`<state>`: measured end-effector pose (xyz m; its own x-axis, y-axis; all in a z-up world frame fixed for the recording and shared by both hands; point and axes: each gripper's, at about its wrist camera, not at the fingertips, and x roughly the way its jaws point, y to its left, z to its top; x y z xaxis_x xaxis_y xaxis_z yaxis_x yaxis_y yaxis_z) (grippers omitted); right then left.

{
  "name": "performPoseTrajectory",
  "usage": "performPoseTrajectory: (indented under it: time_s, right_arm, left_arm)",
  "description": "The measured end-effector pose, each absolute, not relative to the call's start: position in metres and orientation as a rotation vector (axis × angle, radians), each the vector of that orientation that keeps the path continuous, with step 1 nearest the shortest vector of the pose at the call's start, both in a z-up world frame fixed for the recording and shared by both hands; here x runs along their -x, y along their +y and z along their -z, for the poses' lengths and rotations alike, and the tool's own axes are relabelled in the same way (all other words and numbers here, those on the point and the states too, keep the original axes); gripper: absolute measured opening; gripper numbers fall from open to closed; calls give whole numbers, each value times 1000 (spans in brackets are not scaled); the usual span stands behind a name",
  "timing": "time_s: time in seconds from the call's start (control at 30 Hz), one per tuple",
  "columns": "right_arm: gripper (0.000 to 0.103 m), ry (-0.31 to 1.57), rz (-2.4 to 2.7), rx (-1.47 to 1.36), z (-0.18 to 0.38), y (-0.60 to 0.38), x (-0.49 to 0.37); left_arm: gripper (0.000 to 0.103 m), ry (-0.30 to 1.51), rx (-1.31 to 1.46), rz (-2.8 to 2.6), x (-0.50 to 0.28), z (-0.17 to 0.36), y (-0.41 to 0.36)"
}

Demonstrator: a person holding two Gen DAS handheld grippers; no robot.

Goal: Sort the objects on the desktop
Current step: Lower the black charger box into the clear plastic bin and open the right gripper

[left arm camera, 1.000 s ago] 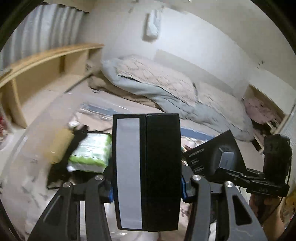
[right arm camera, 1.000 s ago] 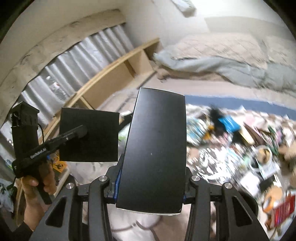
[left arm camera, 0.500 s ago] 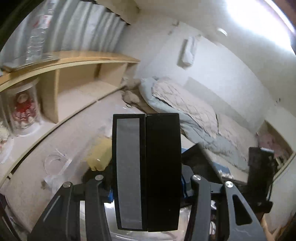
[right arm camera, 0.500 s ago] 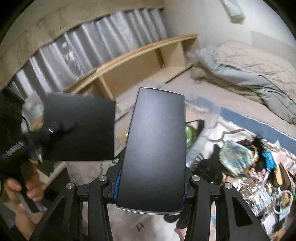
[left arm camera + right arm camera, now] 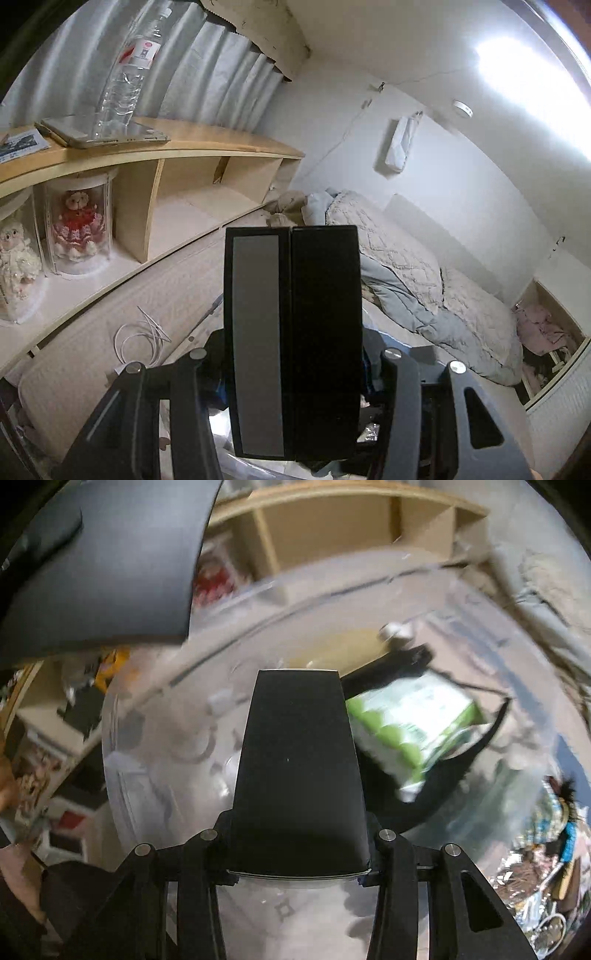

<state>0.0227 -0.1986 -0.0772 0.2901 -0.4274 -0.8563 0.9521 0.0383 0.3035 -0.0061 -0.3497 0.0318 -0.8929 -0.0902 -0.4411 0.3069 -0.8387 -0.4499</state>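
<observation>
In the left wrist view my left gripper point(image 5: 291, 373) is shut on an upright black box with a grey stripe point(image 5: 321, 314), held above the pale desk and facing the wooden shelf. My right gripper point(image 5: 295, 845) is shut on a flat black box point(image 5: 295, 746) and tilts down over a clear plastic bin point(image 5: 118, 746). Inside the bin lie a green and white packet point(image 5: 413, 723), a black item point(image 5: 439, 794) under it and a yellowish bottle point(image 5: 347, 646). The square black box in my left gripper point(image 5: 107, 561) fills the upper left of the blurred right wrist view.
A wooden shelf point(image 5: 207, 144) carries a water bottle point(image 5: 129, 70) and a tablet point(image 5: 103, 133), with dolls in clear cases point(image 5: 77, 225) below. A white cable point(image 5: 140, 332) lies on the desk. A bed with a quilt point(image 5: 406, 266) is behind. Loose clutter point(image 5: 546, 849) covers the floor at the right.
The left view has swung from the bin and green packet up to the shelf and wall. The right gripper has tipped down over the clear bin. Both boxes stay gripped.
</observation>
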Motion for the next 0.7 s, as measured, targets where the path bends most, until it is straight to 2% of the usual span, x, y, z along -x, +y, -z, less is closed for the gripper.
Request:
performPoseTrajectory:
  time_s: [0.17, 0.2, 0.23, 0.33, 0.63, 0.67, 0.7]
  right_arm:
    - [45, 668, 1081, -1183, 100, -216, -31]
    - [51, 669, 1075, -1224, 105, -218, -28]
    - [67, 671, 1074, -1264, 110, -218, -25]
    - [89, 730, 1171, -1198, 103, -210, -20]
    - [89, 887, 1314, -991, 85, -198, -21]
    - [88, 882, 1319, -986, 84, -200, -18]
    - [76, 876, 1315, -980, 84, -201, -17]
  left_arm:
    - [50, 800, -625, 2764, 8, -29, -352]
    - [50, 800, -629, 2764, 9, -28, -352]
    - [50, 799, -634, 2766, 10, -28, -352]
    - [50, 793, -642, 2767, 11, -26, -352]
    - [50, 811, -659, 2764, 12, -23, -351]
    - [50, 810, -658, 2764, 12, -24, -350]
    - [50, 809, -659, 2765, 12, -24, -351]
